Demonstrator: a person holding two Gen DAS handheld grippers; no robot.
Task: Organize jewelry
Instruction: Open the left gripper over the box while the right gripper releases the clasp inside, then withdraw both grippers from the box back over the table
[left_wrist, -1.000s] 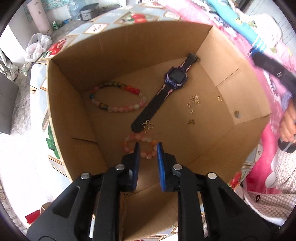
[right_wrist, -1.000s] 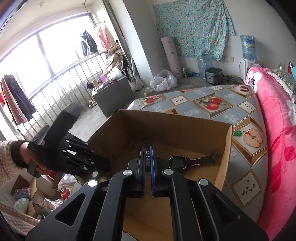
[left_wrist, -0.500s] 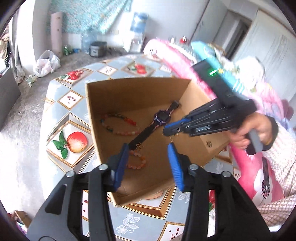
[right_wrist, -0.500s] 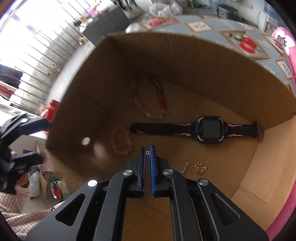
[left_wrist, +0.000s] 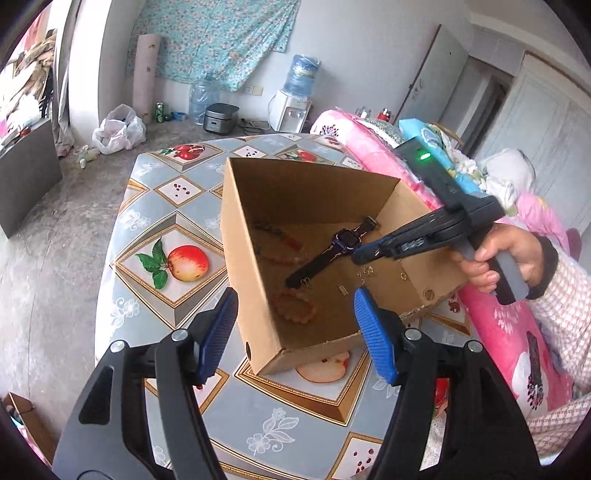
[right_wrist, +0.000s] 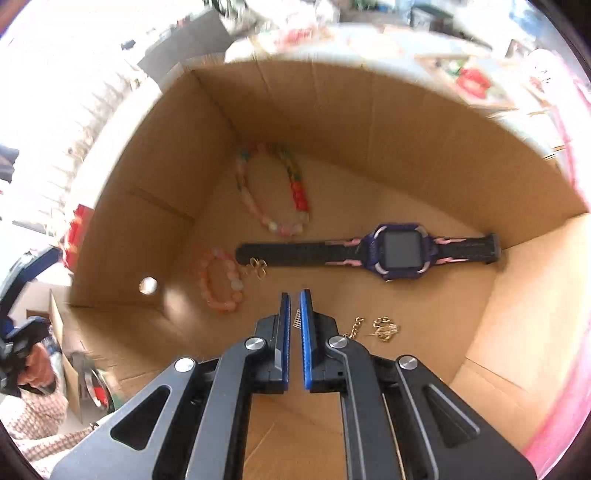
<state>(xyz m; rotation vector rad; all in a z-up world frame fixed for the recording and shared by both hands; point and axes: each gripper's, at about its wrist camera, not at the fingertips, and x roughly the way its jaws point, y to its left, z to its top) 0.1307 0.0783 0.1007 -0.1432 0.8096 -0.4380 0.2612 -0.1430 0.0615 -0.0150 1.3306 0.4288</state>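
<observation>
Left tongs (left_wrist: 295, 325) withdrawn, just opening, empty; small charm (right_wrist: 297, 322) half-hidden

Matt brown cardboard box (right_wrist: 369, 122), glossy bead bracelets (right_wrist: 221, 284), shiny gold-metal chain (right_wrist: 384, 328), matt rubbery watch (right_wrist: 399, 253) strap, glossy printed worktop (left_wrist: 177, 206) cover

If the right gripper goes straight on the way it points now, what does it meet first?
Probably the small flat gold charm on the floor of the brown cardboard box; it shows between the shut right gripper tips. Depth is unclear.

Open cardboard box (left_wrist: 251, 236) of jewelry on table (left_wrist: 155, 206)
</observation>
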